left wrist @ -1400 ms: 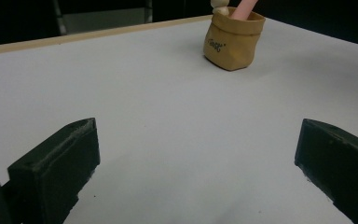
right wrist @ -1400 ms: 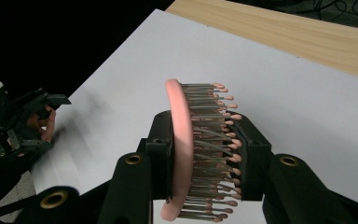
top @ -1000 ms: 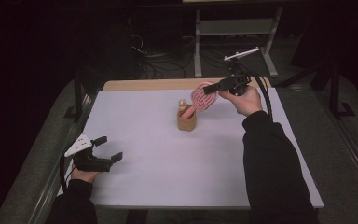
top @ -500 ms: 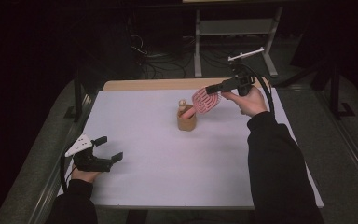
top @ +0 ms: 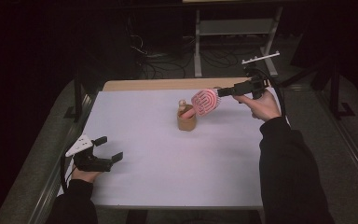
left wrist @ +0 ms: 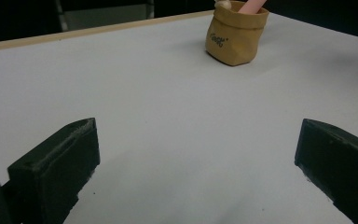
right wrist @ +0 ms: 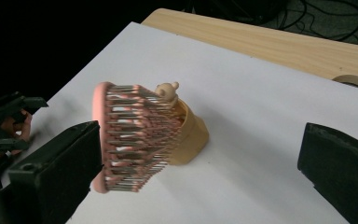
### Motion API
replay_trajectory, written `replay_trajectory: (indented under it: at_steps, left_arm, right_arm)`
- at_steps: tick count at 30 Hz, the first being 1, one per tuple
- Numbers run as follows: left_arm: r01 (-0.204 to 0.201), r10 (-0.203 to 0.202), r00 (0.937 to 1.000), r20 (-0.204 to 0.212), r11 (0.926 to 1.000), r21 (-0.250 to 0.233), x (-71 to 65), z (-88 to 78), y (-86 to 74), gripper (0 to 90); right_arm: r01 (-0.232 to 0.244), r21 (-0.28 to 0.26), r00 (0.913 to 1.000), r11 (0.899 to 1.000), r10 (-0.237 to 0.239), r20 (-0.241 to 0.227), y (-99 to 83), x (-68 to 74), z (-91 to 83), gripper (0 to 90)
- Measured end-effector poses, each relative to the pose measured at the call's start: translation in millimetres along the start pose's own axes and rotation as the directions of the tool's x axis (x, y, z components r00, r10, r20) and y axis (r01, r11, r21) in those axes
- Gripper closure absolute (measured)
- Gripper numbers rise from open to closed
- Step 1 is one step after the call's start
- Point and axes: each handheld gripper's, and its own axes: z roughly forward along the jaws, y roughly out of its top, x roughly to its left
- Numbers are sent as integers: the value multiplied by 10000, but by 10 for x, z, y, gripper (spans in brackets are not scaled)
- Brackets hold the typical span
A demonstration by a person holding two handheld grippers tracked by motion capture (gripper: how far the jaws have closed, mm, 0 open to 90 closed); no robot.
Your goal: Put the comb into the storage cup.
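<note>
A tan pouch stands upright at the middle back of the white sheet. A pink hairbrush leans out of it to the right, handle down inside, bristles toward my right gripper. A small bear-shaped top pokes from the pouch behind the brush. My right gripper hovers just right of the brush head, open, its left jaw close beside the head. My left gripper rests low at the front left, open, with nothing between its jaws.
The white sheet covers a wooden table whose bare edge shows at the back, with a round hole in it. A metal stand and cables lie on the dark floor beyond.
My right gripper has drawn back slightly to the right, and the brush head has sunk a little lower toward the pouch. The left gripper has stayed put.
</note>
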Motion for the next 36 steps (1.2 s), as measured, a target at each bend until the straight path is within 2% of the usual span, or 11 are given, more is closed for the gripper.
replay_trajectory:
  at_steps: [15, 24, 36]
  left_arm:
    - [62, -62, 10000, -57, 10000, -9, 3, -2, -4, 0]
    - [120, -120, 9999, -71, 9999, -62, 5, -6, -6, 0]
    - [162, -162, 9999, -58, 9999, 5, 8, -2, -11, 0]
  right_arm:
    - [293, -271, 9994, 9992, -288, 210, -210, -114, -179, 0]
    - [672, -512, 9974, 9964, -658, 280, -302, -97, -232, 0]
    - [784, -590, 9964, 9952, -763, 365, -520, -153, -295, 0]
